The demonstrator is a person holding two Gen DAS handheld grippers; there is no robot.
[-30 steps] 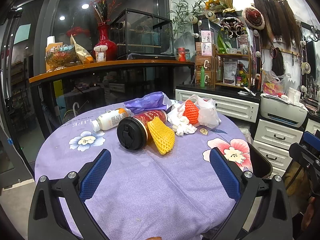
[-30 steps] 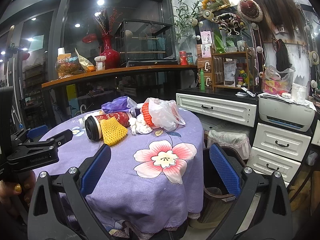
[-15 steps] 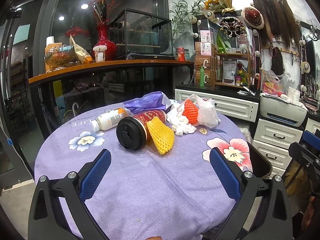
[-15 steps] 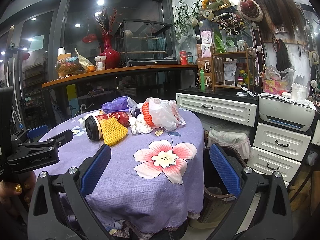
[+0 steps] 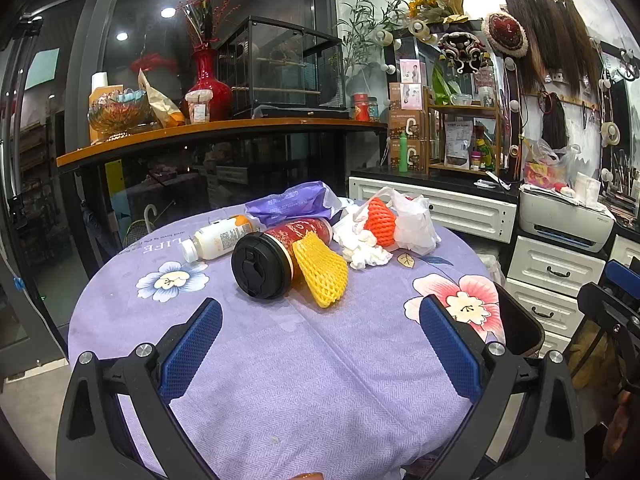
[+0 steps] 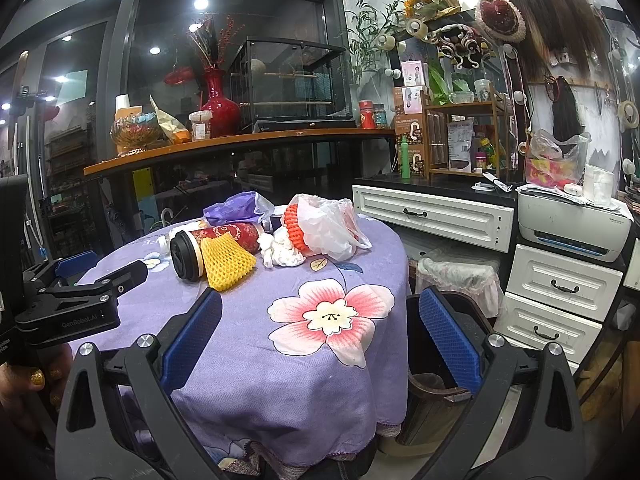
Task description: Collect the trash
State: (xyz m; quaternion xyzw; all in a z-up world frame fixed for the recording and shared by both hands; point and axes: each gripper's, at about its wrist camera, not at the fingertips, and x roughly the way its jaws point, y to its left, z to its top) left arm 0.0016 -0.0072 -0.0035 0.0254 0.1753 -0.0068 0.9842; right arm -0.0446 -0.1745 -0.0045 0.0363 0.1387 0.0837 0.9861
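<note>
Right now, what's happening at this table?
A person holds a two-finger tool in each hand over a round table with a purple floral cloth. Both the left tool and right tool are open and empty. The trash sits untouched in a pile: a tipped red cup, yellow foam net, white bottle, crumpled tissue, orange net and plastic bags. A bin stands beside the table.

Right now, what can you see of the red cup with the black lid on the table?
The red cup lies on its side on the purple tablecloth, its black lid on and facing the left camera. The wall looks like paper, dark red with a pale swirling pattern. A yellow foam net leans against it; a white bottle lies just behind. Neither gripper touches it.
</note>
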